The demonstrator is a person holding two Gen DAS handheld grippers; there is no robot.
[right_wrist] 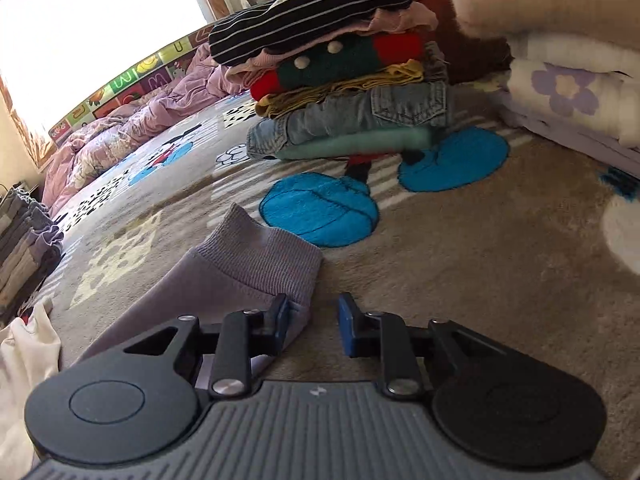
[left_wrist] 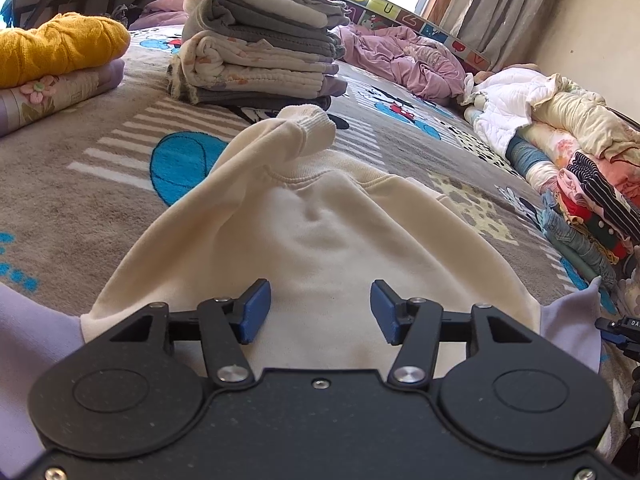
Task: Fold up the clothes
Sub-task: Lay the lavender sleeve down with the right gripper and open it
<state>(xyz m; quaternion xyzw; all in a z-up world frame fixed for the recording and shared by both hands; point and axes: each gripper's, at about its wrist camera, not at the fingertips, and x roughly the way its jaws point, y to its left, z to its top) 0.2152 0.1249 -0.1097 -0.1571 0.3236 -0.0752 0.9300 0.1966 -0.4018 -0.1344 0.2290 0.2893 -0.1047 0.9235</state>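
1. Cream sweatshirt [left_wrist: 320, 232]: lies on the blanket [left_wrist: 80, 208], one sleeve [left_wrist: 280, 136] folded across the collar
2. Left claw [left_wrist: 320, 312]: spread, empty, over the hem
3. Right claw [right_wrist: 312, 324]: spread beside the lilac cuff [right_wrist: 260, 260], holding nothing
4. Advice: pinch both fabric layers squarely so the fold stays even

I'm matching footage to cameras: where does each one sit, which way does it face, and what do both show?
Left wrist: sits on the left claw, looks low across the cream sweatshirt toward a folded stack; open blue fingers show.
Right wrist: sits on the right claw, looks over the lilac sleeve cuff toward a stack with jeans; open fingers show.
Shared: cartoon blanket, alphabet mat, pink bedding.
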